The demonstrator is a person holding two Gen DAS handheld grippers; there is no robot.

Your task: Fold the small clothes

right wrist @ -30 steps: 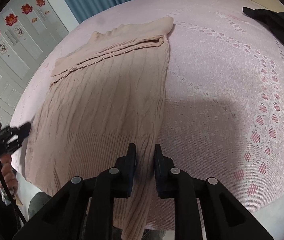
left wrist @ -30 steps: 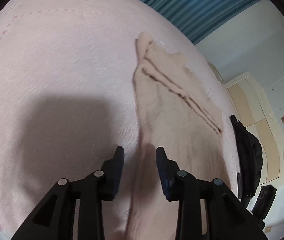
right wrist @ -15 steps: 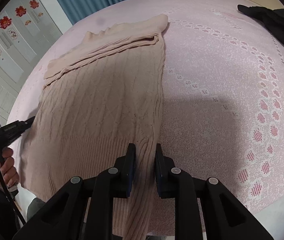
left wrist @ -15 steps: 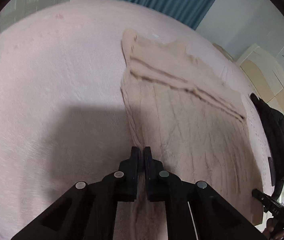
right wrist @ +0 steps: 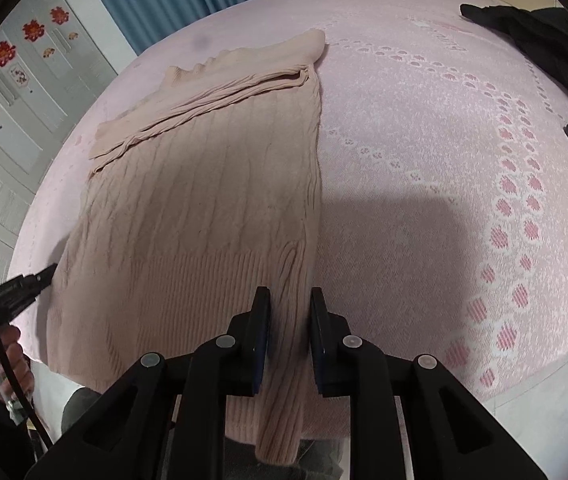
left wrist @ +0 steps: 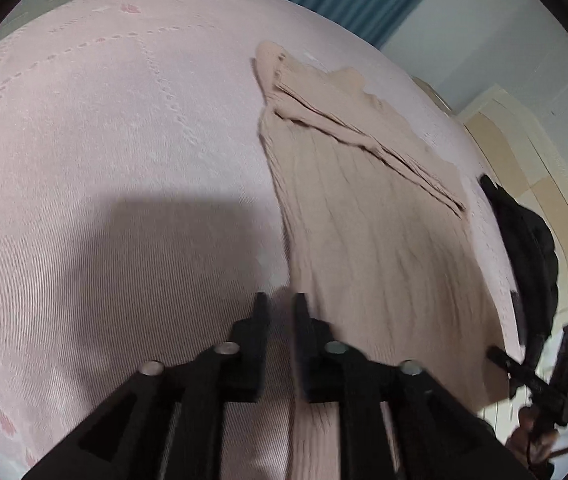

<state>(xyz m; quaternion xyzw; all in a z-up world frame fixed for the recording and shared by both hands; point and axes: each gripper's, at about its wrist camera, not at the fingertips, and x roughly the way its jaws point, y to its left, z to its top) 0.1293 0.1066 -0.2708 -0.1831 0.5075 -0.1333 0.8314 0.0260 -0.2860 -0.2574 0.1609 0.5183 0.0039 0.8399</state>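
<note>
We are looking at a beige cable-knit sweater (right wrist: 204, 216) lying flat on the pink patterned bedspread (right wrist: 423, 168), its ribbed hem trailing over the near edge. Our right gripper (right wrist: 289, 308) is pinching the hem edge between narrow jaws. Our left gripper (left wrist: 280, 312) is opening its narrow jaws beside the sweater's other edge, bedspread showing between them. Black clothing (right wrist: 535, 36) is lying well apart.

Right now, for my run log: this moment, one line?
left gripper: opening, no cloth between jaws | right gripper: shut on sweater hem
</note>
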